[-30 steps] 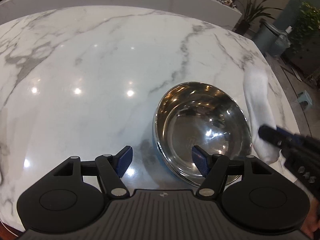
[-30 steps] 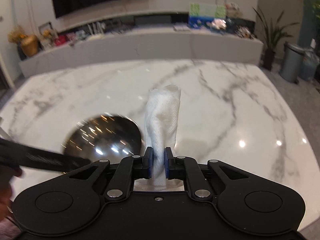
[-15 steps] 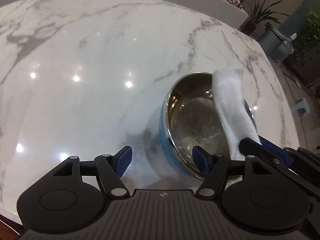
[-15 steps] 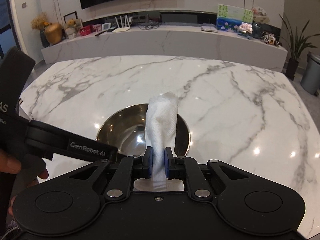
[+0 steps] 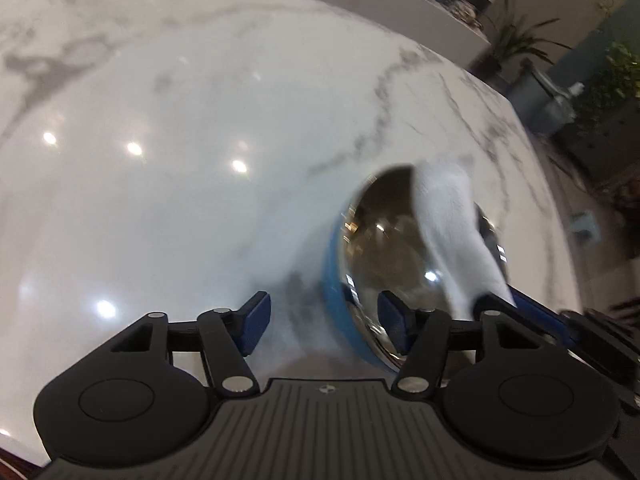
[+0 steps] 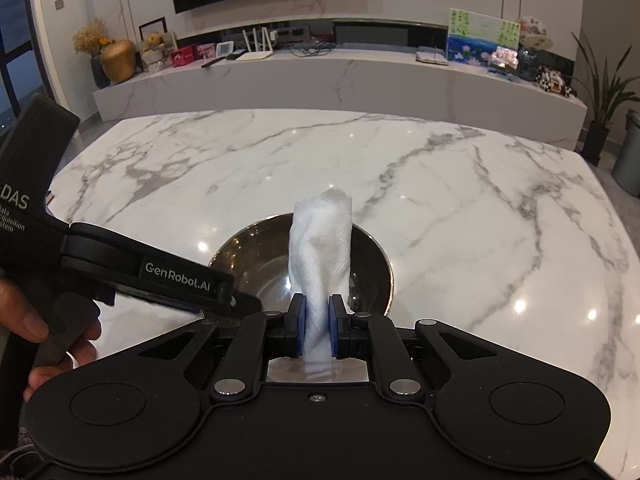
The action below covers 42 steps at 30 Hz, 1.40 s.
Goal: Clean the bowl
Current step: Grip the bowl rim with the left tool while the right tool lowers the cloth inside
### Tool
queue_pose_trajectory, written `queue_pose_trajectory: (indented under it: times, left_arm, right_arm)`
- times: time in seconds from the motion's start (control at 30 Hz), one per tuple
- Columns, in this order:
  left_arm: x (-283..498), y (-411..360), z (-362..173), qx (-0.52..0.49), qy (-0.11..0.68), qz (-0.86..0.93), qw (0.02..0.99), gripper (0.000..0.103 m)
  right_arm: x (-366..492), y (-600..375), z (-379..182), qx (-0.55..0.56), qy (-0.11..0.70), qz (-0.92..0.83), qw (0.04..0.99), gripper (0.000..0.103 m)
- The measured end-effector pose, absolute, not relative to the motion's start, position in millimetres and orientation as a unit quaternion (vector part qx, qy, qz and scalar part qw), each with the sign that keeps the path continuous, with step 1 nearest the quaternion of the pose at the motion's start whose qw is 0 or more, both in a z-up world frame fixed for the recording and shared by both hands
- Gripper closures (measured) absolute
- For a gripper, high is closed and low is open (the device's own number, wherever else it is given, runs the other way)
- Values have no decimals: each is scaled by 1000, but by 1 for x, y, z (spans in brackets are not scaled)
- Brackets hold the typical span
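Two handheld tongs work at a steel bowl on a white marble surface.

We see the right tongs (image 6: pixel 318 326) pinching a rolled white cloth (image 6: pixel 320 256) between blue pads, the roll standing up over the steel bowl (image 6: pixel 256 264). The bowl rests on the marble surface (image 6: pixel 460 208), near its front edge. From the left wrist view, the left tongs (image 5: pixel 324 320) are spread wide: one blue pad (image 5: pixel 394 320) sits inside the bowl (image 5: pixel 384 248), the other outside on the marble surface (image 5: pixel 180 120), so the bowl's near wall lies between them. The bowl's outside is blue and its inside is mirror-bright. That view is blurred, so we cannot tell whether either pad touches the wall. The cloth (image 5: pixel 452 224) leans across the bowl's right side. A person's hand (image 6: pixel 36 344) holds the left tongs' black handle.
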<state>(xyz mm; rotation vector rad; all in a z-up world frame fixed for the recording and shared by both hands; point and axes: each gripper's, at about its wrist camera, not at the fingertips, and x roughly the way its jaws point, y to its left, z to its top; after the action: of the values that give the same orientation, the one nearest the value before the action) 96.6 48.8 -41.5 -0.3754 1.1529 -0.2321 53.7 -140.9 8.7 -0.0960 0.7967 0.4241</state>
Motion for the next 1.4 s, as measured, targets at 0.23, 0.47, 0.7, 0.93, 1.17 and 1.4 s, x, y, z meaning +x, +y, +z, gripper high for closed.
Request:
queue_pose_trajectory:
  times: [0.23,0.47,0.7,0.93,1.17,1.4]
  left_arm:
    - [100,50,-42,-206,550,-133,798,49]
    - [102,45,-37,-200,548,-133,801,65]
    - [101,42,-35,-175,555,-124,804,81]
    - [99,27,-28,-111,549,-115,820,92]
    - [98,17,-23,-80,550,-112,824,93]
    - [94,16,-26,-86,559,-105,818,88]
  right_arm:
    - [56,-142,13,-36,395,228,889,93]
    - [60,-135,11,-40,411,251,875,93]
    - [64,-128,4,-53,429,261,863,93]
    - [66,-129,-7,-43,454,265,850,93]
    - [66,-132,-22,-50,469,255,844,93]
    - [63,-127,-24,-78,460,255,847,94]
